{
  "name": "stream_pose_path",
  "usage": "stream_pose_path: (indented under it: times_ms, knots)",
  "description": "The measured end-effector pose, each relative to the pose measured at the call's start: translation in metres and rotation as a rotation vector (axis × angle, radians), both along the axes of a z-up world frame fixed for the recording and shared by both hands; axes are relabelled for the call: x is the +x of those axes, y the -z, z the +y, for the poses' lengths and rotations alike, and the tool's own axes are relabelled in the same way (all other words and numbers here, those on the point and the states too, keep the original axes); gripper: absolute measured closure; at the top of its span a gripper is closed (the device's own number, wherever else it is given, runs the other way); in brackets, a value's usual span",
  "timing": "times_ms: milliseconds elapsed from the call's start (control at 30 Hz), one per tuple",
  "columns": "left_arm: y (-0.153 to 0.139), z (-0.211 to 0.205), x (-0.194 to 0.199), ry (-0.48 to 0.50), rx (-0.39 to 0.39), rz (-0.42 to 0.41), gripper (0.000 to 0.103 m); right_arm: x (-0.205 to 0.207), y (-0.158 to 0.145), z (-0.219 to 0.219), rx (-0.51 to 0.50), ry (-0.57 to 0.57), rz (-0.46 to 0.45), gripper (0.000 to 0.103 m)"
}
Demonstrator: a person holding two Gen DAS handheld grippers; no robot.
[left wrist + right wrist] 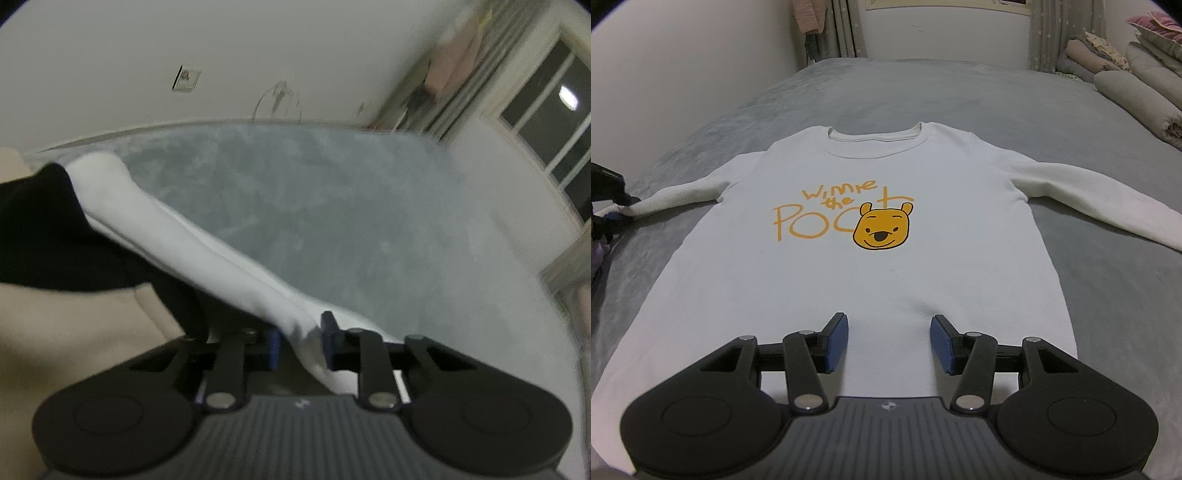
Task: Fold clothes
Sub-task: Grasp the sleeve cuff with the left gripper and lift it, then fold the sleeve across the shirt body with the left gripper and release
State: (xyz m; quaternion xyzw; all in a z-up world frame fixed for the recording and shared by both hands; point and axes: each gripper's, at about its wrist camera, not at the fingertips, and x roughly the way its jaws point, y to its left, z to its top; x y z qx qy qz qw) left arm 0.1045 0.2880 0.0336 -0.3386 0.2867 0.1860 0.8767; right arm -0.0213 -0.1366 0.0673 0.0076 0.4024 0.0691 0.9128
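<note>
A white long-sleeved shirt (849, 280) with a yellow bear print lies flat, front up, on a grey bed cover (960, 92). In the right wrist view my right gripper (889, 334) hovers open over the shirt's lower hem, with nothing between its blue pads (836, 341). The shirt's left sleeve (694, 190) stretches to the left edge, where my left gripper (622, 211) holds its cuff. In the left wrist view the sleeve (192, 240) runs down from the upper left and its cuff is pinched in my left gripper (301, 334). The other sleeve (1089, 201) lies spread out to the right.
Rolled and folded bedding (1137, 77) is piled at the bed's back right. A white wall (683, 74) borders the bed on the left. A blurred black shape (40, 229) fills the left of the left wrist view. A window (546, 122) stands beyond the bed.
</note>
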Motion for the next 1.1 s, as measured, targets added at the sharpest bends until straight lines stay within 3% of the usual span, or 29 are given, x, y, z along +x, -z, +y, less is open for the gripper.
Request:
stream_pose_path:
  times_ms: [100, 233, 400, 533, 600, 700, 800, 867, 967, 1100]
  knots:
    - [-0.012, -0.004, -0.007, 0.018, 0.039, -0.098, 0.087, 0.0, 0.0, 0.0, -0.002, -0.001, -0.001, 0.053]
    - [-0.02, -0.013, -0.01, 0.049, 0.088, -0.162, 0.087, -0.001, 0.0, -0.001, 0.0, -0.002, -0.002, 0.053]
    - [-0.026, -0.019, -0.011, 0.075, 0.069, -0.252, 0.088, -0.001, 0.0, -0.001, 0.002, 0.0, -0.001, 0.053]
    - [-0.044, -0.054, -0.017, 0.189, 0.116, -0.365, 0.091, -0.001, 0.0, -0.002, 0.009, 0.004, 0.001, 0.053]
    - [-0.055, -0.087, -0.029, 0.301, 0.18, -0.438, 0.091, 0.0, 0.0, -0.005, 0.025, 0.009, 0.004, 0.053]
    - [-0.064, -0.153, -0.054, 0.544, 0.325, -0.54, 0.091, 0.001, -0.001, -0.011, 0.066, 0.022, 0.012, 0.053]
    - [-0.051, -0.218, -0.076, 0.865, 0.474, -0.534, 0.083, 0.004, -0.002, -0.02, 0.128, 0.043, 0.023, 0.053]
    - [-0.036, -0.245, -0.085, 1.02, 0.557, -0.485, 0.081, 0.005, -0.002, -0.028, 0.181, 0.062, 0.031, 0.053]
    - [-0.025, -0.254, -0.093, 1.16, 0.58, -0.432, 0.079, 0.007, -0.003, -0.038, 0.242, 0.088, 0.037, 0.054]
    - [-0.033, -0.235, -0.102, 1.254, 0.623, -0.436, 0.061, 0.008, -0.004, -0.044, 0.271, 0.108, 0.032, 0.054]
